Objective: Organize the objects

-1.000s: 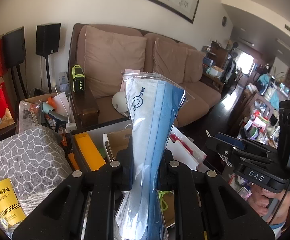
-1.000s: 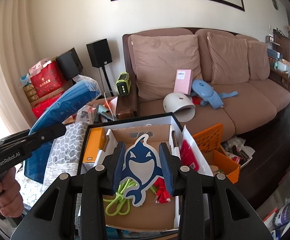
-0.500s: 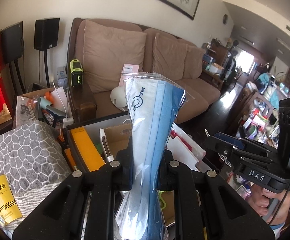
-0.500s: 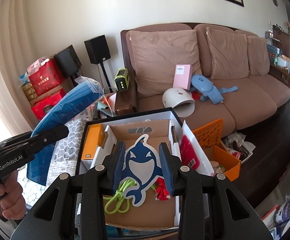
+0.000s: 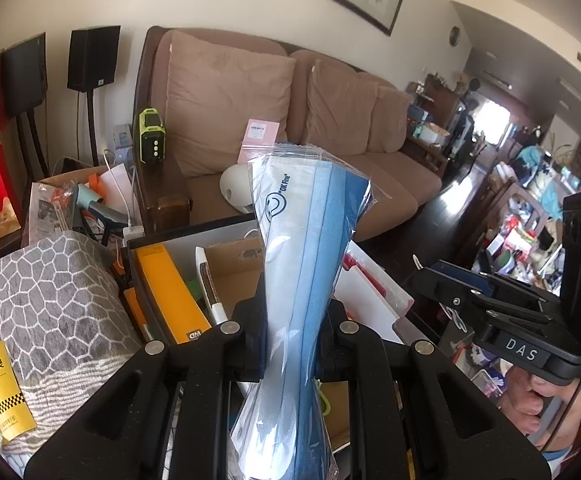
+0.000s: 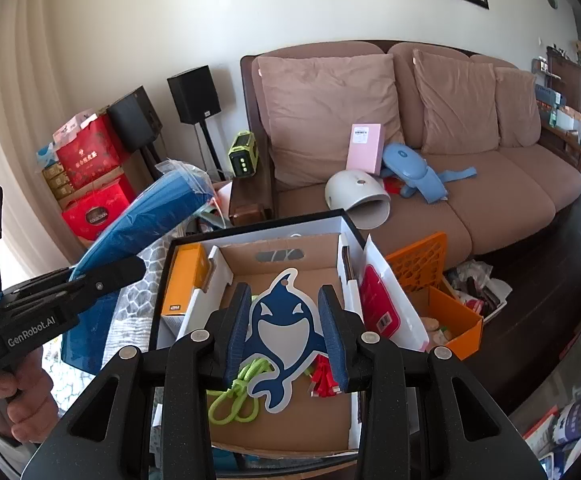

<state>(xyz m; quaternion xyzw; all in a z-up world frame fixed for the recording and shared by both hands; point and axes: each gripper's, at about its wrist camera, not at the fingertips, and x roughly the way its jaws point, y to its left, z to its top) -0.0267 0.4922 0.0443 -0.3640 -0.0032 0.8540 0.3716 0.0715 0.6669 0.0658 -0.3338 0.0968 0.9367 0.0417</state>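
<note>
My left gripper (image 5: 290, 320) is shut on a clear zip bag of blue face masks (image 5: 302, 248), which stands upright between its pads. The right wrist view shows that bag (image 6: 142, 232) held up to the left of the box. My right gripper (image 6: 284, 300) is shut on a blue-and-white shark-shaped card (image 6: 284, 324), its pads pressing the card's two side edges. It hovers over an open cardboard tray (image 6: 282, 432) set in a black-rimmed white box (image 6: 342, 220). A green cord loop (image 6: 234, 396) and a red item (image 6: 322, 376) lie in the tray.
An orange carton (image 6: 186, 276) stands in the box's left side, and a red-and-white packet (image 6: 382, 308) leans at its right. An orange crate (image 6: 422, 264) sits beyond on the right. The sofa (image 6: 490, 208) holds a white dome, a pink box and a blue massager. A grey patterned cushion (image 5: 42, 300) lies on the left.
Both grips hold as before. The left gripper with the mask bag has drifted only slightly, and the right one has kept still over the tray.
</note>
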